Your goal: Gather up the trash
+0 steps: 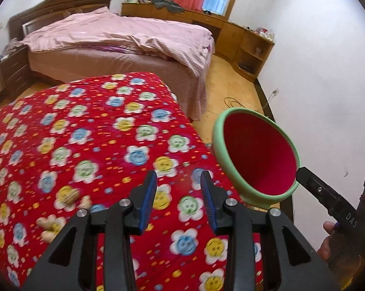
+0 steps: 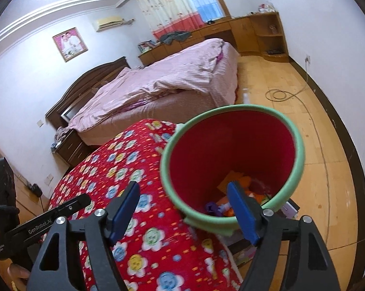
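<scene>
Both tongs are in my views with nothing between their blue pads: my left tongs (image 1: pixel 178 196) stand a little apart over the flowered red quilt (image 1: pixel 90 131), and my right tongs (image 2: pixel 182 214) gape wide, one pad over the quilt and the other in front of the bin's near rim. Neither grips anything that I can see. Just beside the quilt's edge sits the bin (image 2: pixel 233 160), a round bucket with a pale green outside and thick green rim and a deep red inside, leaning toward my right camera. At its bottom lies the trash (image 2: pixel 233 189): scraps of orange and yellow paper and something purple, partly hidden behind my right pad. From the left camera the bin (image 1: pixel 255 155) shows only its red wall, with the right tongs' black tip touching or just crossing its rim; I cannot tell which. On the quilt near my left tongs lie a few pale brown lumps (image 1: pixel 61 215), blurred. Beyond stands a bed (image 1: pixel 124 41) under a pink cover, then a wooden floor (image 2: pixel 322 150).
</scene>
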Available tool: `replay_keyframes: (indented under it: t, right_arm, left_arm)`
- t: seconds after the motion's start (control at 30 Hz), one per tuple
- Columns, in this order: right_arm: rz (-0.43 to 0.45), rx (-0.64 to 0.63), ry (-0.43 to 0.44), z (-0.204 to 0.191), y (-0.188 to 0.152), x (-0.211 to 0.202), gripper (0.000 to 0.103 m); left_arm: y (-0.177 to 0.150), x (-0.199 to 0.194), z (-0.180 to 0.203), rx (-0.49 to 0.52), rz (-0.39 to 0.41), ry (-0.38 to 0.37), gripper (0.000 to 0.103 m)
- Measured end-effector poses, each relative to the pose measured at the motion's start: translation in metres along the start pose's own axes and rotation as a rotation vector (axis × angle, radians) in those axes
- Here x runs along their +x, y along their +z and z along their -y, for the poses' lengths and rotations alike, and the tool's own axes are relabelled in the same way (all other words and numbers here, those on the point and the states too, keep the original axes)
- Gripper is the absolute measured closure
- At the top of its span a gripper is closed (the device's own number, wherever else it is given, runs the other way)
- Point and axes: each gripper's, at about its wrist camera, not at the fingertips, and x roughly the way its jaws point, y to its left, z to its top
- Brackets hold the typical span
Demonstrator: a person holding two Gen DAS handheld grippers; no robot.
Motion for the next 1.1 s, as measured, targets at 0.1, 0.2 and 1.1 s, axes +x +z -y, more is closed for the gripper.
replay_keyframes:
  t: [0.1, 0.2, 1.1]
  right_arm:
    - [0.004, -0.031, 0.017, -0.018, -0.007, -0.004, 0.021]
    - [0.006, -0.058, 0.031, -0.035, -0.015, -0.009, 0.019]
    - [0.069, -0.213, 0.077, -0.100, -0.082, -0.048, 0.012]
  left_arm:
    - [-0.002, -0.014, -0.018, -0.018, 0.022, 0.026, 0.065]
    - [-0.005, -0.026, -0.035, -0.038, 0.041, 0.049, 0.059]
    - [-0.073, -0.094, -0.084, -0.134, 0.186, 0.319, 0.056]
